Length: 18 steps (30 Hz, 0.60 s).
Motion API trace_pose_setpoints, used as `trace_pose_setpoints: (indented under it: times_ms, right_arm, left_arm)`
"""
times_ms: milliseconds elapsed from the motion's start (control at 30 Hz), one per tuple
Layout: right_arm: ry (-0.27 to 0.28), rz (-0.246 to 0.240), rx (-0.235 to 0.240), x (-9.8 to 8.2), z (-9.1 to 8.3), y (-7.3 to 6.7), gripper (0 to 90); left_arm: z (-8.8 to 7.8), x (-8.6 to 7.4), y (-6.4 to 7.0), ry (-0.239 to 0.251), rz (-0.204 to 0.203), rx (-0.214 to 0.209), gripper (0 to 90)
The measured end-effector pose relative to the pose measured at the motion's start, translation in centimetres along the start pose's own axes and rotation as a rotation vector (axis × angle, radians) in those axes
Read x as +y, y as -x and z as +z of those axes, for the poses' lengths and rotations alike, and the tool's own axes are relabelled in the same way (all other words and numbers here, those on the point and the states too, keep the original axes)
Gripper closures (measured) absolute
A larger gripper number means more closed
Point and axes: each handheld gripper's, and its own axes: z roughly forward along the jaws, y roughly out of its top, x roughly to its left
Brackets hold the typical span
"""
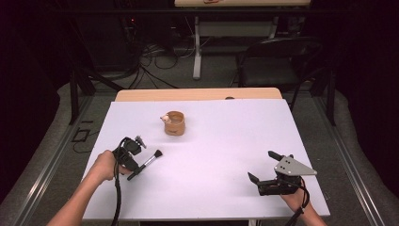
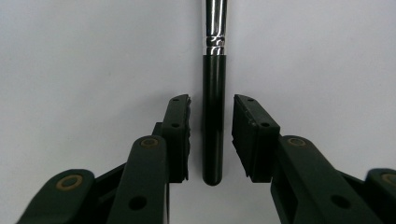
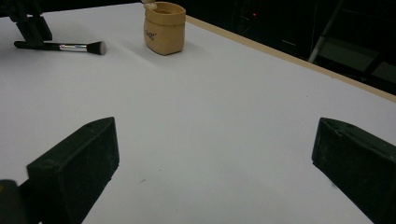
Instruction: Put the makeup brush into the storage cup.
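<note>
Makeup brush (image 2: 214, 112): black handle, silver ferrule, dark bristles, flat on white table (image 1: 211, 188) at my 9 o'clock. My left gripper (image 2: 211, 126) straddles handle, jaws narrow, not touching. Right gripper (image 1: 264, 165) idle at 4 o'clock, jaws wide, nothing held.

Brush (image 2: 214, 116) bristle end cut off at 12 o'clock edge of left gripper view; pouch (image 3: 164, 29) print too small to read, its top clipped at 12 o'clock in right gripper view
</note>
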Motion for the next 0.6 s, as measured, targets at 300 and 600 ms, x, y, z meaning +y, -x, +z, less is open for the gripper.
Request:
trace_pose_setpoints:
  times_ms: [300,600]
  right_arm:
    - [-0.003,-0.001,0.001,-0.01,-0.01,0.02,0.2]
    - [-0.005,-0.001,0.002,-0.01,0.01,0.0,0.2]
  left_arm:
    - [0.44,0.05,0.07,-0.026,0.005,0.015,71.7]
    - [0.9,0.08,0.27,-0.04,0.011,0.019,74.3]
